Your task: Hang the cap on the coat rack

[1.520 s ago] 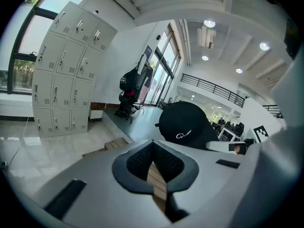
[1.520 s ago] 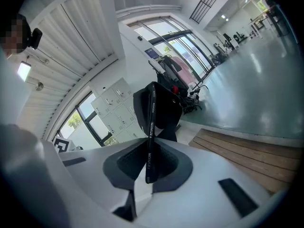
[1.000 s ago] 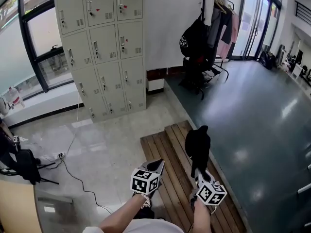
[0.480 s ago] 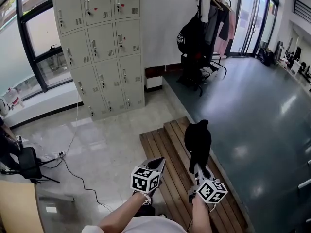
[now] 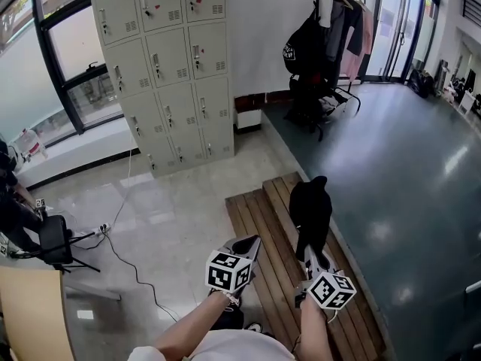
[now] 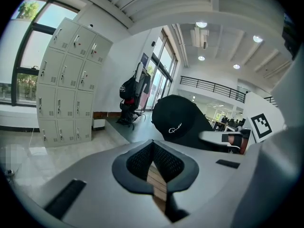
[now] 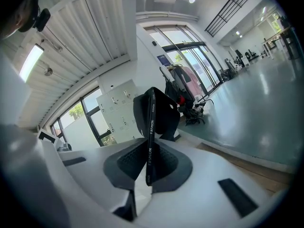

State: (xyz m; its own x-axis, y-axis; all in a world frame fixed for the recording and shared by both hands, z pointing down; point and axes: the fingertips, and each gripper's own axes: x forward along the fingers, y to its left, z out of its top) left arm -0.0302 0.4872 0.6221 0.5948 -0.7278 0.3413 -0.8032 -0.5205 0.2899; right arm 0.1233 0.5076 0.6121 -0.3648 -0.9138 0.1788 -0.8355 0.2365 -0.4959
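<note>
Well short of the coat rack point(image 5: 328, 28), the right tool point(image 5: 308, 251) pinched the cap point(image 5: 310, 210); the left tool point(image 5: 251, 242) was closed, empty; hanging not yet done.

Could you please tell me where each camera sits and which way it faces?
Head view: on the person's head, facing steeply down; shows forearms, left gripper, and right gripper with the cap.
Left gripper view: on that gripper, along its shut jaws towards the lockers and rack.
Right gripper view: on that gripper, along jaws shut on the cap.
Shared: all three show cap, lockers and rack.
</note>
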